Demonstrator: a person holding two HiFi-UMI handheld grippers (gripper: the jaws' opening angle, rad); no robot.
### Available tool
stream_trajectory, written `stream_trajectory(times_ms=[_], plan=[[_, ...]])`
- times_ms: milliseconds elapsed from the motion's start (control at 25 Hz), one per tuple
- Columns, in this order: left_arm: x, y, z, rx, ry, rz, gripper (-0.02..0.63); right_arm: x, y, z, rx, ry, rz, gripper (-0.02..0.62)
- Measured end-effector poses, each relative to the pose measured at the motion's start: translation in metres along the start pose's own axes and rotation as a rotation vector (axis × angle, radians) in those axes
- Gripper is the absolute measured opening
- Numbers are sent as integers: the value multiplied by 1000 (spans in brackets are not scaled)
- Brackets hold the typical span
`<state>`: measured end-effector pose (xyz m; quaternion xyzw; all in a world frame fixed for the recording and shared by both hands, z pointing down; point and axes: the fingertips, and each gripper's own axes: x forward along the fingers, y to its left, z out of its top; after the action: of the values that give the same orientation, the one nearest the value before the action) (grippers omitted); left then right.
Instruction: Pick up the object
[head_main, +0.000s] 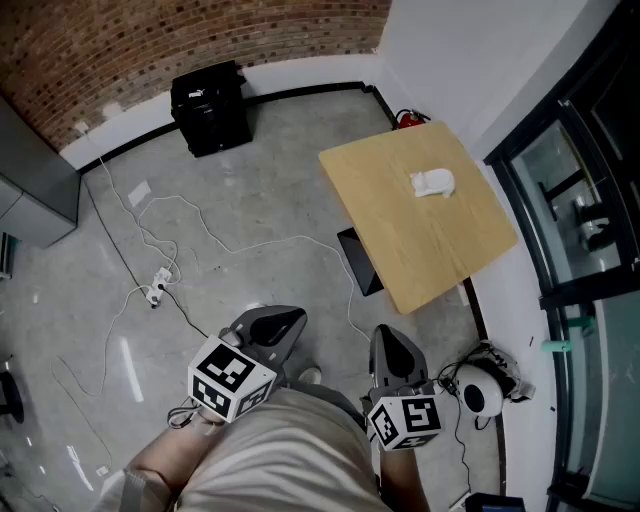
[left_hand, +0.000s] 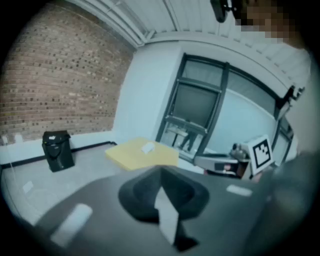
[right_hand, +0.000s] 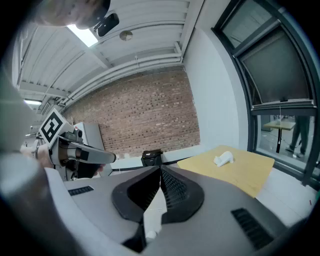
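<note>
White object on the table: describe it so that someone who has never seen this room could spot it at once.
Look for the tan square table in the room's corner, beside the windows. On its far half lies a small white object, lumpy and rounded. It is the only thing on the tabletop, bright against the wood.

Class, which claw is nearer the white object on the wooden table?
Right. The right claw hangs just short of the table holding the white object; the left claw is further away, off to its left, over the floor.
</note>
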<state>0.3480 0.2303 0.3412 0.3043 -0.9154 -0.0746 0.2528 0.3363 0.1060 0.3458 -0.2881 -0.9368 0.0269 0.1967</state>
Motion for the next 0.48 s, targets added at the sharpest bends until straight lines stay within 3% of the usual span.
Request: stream_trajectory(times_ms=[240, 480], plan=[[39, 94, 30, -22, -18, -3, -2, 99, -2, 15, -23, 41, -10, 9], [74, 212, 86, -59, -41, -47, -2, 229, 0, 64, -72, 101, -25, 11]])
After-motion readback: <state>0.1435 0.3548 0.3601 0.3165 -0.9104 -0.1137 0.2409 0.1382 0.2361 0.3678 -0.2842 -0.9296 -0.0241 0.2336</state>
